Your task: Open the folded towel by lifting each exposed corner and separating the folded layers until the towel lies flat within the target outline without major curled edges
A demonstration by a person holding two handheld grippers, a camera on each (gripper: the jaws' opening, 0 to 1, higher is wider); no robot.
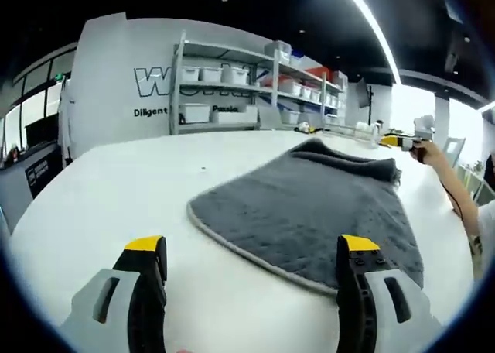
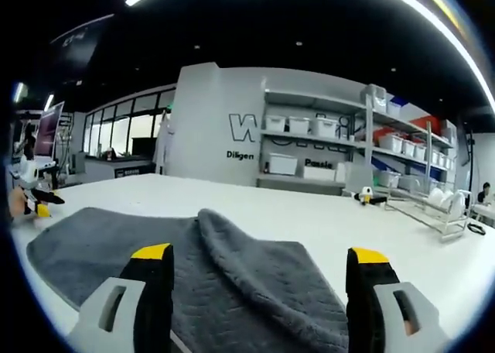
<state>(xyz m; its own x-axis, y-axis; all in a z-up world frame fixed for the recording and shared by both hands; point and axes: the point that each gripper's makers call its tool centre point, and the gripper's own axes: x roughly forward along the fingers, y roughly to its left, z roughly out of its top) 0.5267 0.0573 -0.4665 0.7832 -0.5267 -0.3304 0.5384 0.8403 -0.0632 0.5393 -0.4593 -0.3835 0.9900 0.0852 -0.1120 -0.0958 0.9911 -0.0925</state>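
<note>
A dark grey towel [image 1: 309, 206] with a pale hem lies on the white table [image 1: 116, 190]. Its far end is doubled over into a thick fold [image 1: 348, 161]. My left gripper [image 1: 252, 248] stands open at the towel's near hem, with only towel edge and table between its yellow-tipped jaws. My right gripper [image 1: 408, 142], held by a hand, hovers at the far folded end. In the right gripper view the same towel [image 2: 100, 252] spreads out below, with a raised fold ridge [image 2: 232, 237] running across it. My right gripper [image 2: 261, 254] is open above that ridge. My left gripper [image 2: 35, 198] shows at the left edge.
Metal shelves [image 1: 232, 82] with white bins stand against the back wall behind the table. A wire rack [image 2: 429, 206] and a small yellow-tipped item [image 2: 367, 197] sit on the table to the right of the towel. Bare table stretches to the left [image 1: 93, 214].
</note>
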